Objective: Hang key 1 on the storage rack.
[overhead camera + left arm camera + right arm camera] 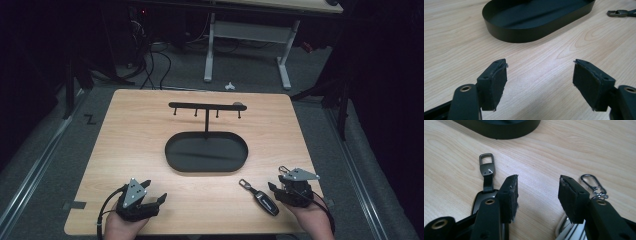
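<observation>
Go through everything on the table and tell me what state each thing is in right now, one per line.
Left gripper: open, nothing between its jaws, low over bare wood.
Right gripper: open, nothing gripped, between the two keys.
Black key fob: flat on the table, its strap and buckle stretched out, untouched.
Silver clip key: flat on the table beside the right jaw.
Hook stand: upright, nothing hanging from its hooks.
Oval tray: empty.

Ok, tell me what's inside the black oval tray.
The black oval tray holds no loose item on the floor that shows. A post rises from its far edge, carrying a hook bar. The near wall hides a strip of floor.
</observation>
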The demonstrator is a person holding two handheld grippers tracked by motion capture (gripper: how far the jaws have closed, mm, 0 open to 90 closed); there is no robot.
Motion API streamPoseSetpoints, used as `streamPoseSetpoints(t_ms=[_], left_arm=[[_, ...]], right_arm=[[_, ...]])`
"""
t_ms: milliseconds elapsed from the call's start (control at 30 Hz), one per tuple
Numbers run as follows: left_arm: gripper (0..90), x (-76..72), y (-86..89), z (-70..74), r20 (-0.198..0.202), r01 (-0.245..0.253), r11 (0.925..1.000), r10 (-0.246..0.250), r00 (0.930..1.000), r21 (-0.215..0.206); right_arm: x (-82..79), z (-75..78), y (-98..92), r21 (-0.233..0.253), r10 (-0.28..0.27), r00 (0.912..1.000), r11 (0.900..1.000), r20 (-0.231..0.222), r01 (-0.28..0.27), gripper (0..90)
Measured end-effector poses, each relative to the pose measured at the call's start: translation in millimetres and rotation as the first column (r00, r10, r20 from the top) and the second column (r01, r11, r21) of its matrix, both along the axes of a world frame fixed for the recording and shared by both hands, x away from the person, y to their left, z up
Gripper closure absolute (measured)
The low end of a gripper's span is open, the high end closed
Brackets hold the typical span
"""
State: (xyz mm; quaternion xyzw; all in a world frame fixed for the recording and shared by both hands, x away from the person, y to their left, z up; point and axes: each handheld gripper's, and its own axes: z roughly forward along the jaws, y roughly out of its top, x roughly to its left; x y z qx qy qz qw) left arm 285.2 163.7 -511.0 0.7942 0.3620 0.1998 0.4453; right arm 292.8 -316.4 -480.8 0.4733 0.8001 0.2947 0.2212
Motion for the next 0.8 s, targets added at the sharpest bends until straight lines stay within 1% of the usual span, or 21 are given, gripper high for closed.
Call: streamPoseSetpoints(t_ms=[33, 67, 100, 133, 200, 233, 300, 333, 367, 433, 533, 567, 600, 700, 733, 800], left_arm=[[29.4, 0.3, 0.7, 0.0, -0.005, 0.0, 1.0, 0.0, 1.0, -0.006], [29.4, 0.8, 1.6, -0.7, -0.012, -0.001, 0.9999, 0.001, 0.9999, -0.011], [28.4, 1.5, 2.5, -1.6, -0.024, 0.0, 0.9999, 0.0, 0.9997, -0.013], [27.8, 2.7, 3.5, -3.8, -0.045, -0.003, 0.9999, 0.002, 0.999, -0.013], [27.4, 2.8, 4.2, -3.8, -0.04, -0.012, 0.9998, 0.011, 0.9991, -0.013], [27.2, 2.6, 4.7, -3.1, -0.039, -0.015, 0.9997, 0.014, 0.9991, -0.021], [26.6, 2.3, 5.0, -2.5, -0.035, -0.017, 0.9995, 0.017, 0.9993, -0.025], [26.5, 2.0, 4.9, -1.7, -0.037, -0.009, 0.9997, 0.008, 0.9993, -0.021], [26.5, 2.0, 4.9, -1.7, -0.037, -0.009, 0.9997, 0.008, 0.9993, -0.021], [26.6, 0.6, 3.6, -1.5, -0.03, -0.003, 1.0, 0.003, 0.9995, -0.008], [26.0, -0.8, 1.1, -1.1, -0.018, 0.004, 0.9999, -0.004, 0.9998, 0.011], [25.9, -0.9, 0.3, -1.0, -0.014, 0.008, 0.9998, -0.008, 0.9999, 0.017], [25.8, -1.0, -0.5, -1.1, -0.009, 0.009, 0.9997, -0.008, 0.9999, 0.025], [25.6, -0.8, -1.4, -1.5, -0.015, 0.014, 0.9994, -0.014, 0.9998, 0.031], [25.5, -0.6, -1.7, -1.8, -0.015, 0.014, 0.9994, -0.014, 0.9998, 0.032], [25.3, -0.6, -2.0, -1.8, -0.015, 0.016, 0.9993, -0.015, 0.9998, 0.033]], right_arm=[[2.1, 4.5, 0.2, -0.003, 0.007, 0.9995, 1.0, -0.03, -0.007, 50.4], [2.1, 4.5, 0.2, -0.003, 0.007, 0.9995, 1.0, -0.03, -0.007, 50.4], [3.2, 8.3, 2.3, -0.029, 0.014, 0.9977, 0.999, -0.066, -0.015, 47.7], [4.0, 9.4, 3.4, -0.041, 0.014, 0.9972, 0.999, -0.074, -0.017, 46.6], [6.8, 10.8, 4.5, -0.049, 0.007, 0.9954, 0.999, -0.096, -0.012, 45.1], [8.6, 11.6, 4.8, -0.057, 0.004, 0.9932, 0.998, -0.116, -0.01, 44.7], [11.4, 13.4, 6.3, -0.094, 0.009, 0.9905, 0.995, -0.137, -0.022, 44.0], [12.9, 14.4, 7.0, -0.112, 0.013, 0.9891, 0.993, -0.147, -0.03, 43.5], [12.9, 14.4, 7.0, -0.112, 0.013, 0.9891, 0.993, -0.147, -0.03, 43.5], [16.1, 16.5, 8.2, -0.136, 0.009, 0.9835, 0.99, -0.181, -0.034, 42.3], [22.3, 19.5, 10.7, -0.18, 0.002, 0.9683, 0.982, -0.25, -0.049, 39.5], [24.0, 20.6, 11.3, -0.197, 0.006, 0.9658, 0.979, -0.259, -0.059, 39.5], [26.0, 21.4, 11.7, -0.205, 0.013, 0.9611, 0.976, -0.276, -0.072, 39.4], [30.8, 21.5, 13.9, -0.235, 0.01, 0.9445, 0.968, -0.328, -0.092, 37.9], [32.6, 21.3, 14.8, -0.248, 0.01, 0.9381, 0.964, -0.346, -0.102, 37.8], [35.8, 20.5, 16.3, -0.254, 0.009, 0.924, 0.96, -0.382, -0.114, 37.3]])
